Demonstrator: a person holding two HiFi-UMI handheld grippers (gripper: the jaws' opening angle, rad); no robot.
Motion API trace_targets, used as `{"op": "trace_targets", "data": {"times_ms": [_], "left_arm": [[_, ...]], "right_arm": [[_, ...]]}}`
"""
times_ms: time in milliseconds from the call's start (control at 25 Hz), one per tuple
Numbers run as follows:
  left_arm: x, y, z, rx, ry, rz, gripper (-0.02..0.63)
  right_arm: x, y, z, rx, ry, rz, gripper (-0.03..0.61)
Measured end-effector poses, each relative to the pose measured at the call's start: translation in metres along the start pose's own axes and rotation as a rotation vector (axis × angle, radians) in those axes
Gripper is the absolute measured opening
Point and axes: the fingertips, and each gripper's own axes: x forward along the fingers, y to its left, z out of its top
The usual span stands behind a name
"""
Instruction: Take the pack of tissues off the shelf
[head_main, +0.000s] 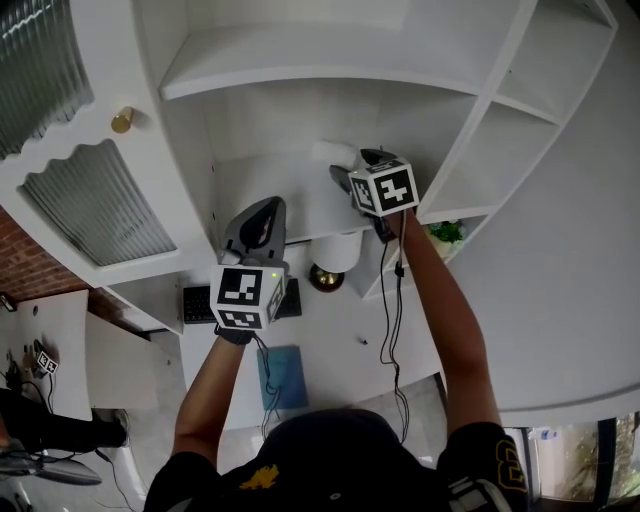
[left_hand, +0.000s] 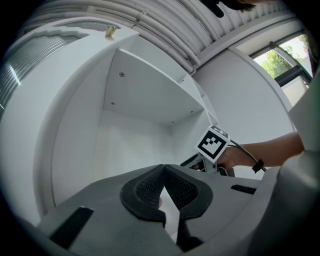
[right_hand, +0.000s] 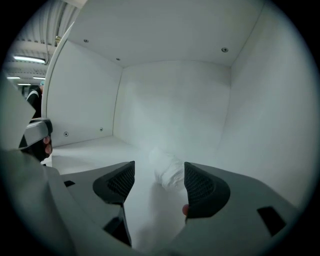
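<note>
No word, brand or number can be read with certainty in any view; the left marker cube (head_main: 245, 297), on the left gripper (head_main: 268, 203), carries only black-and-white square patterns, with no letters or digits; the right marker cube (head_main: 385, 188), on the right gripper (head_main: 338, 172), bears the same kind of patterns; a yellow emblem (head_main: 258, 478) on the person's dark shirt (head_main: 200, 490) is too small to make out; a yellow-outlined mark (head_main: 512, 462) on the right sleeve (head_main: 478, 450) may be a numeral, but which one cannot be told.
</note>
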Motion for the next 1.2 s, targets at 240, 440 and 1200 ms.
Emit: {"op": "trace_targets", "data": {"times_ms": [240, 440, 1200], "left_arm": [[0.001, 0.001, -0.002, -0.007, -0.001, 0.003, 0.014], [0.001, -0.003, -0.005, 0.004, 0.007, -0.007, 0.014], [-0.003, -0.012, -0.005, 0.012, 0.013, -0.015, 0.014]], "right_arm": [[0.017, -0.016, -0.006, 0.016, 0.042, -0.029, 0.31], [0.022, -0.022, -0.01, 0.037, 0.063, -0.035, 0.292], [0.012, -0.025, -0.015, 0.028, 0.079, -0.064, 0.184]]}}
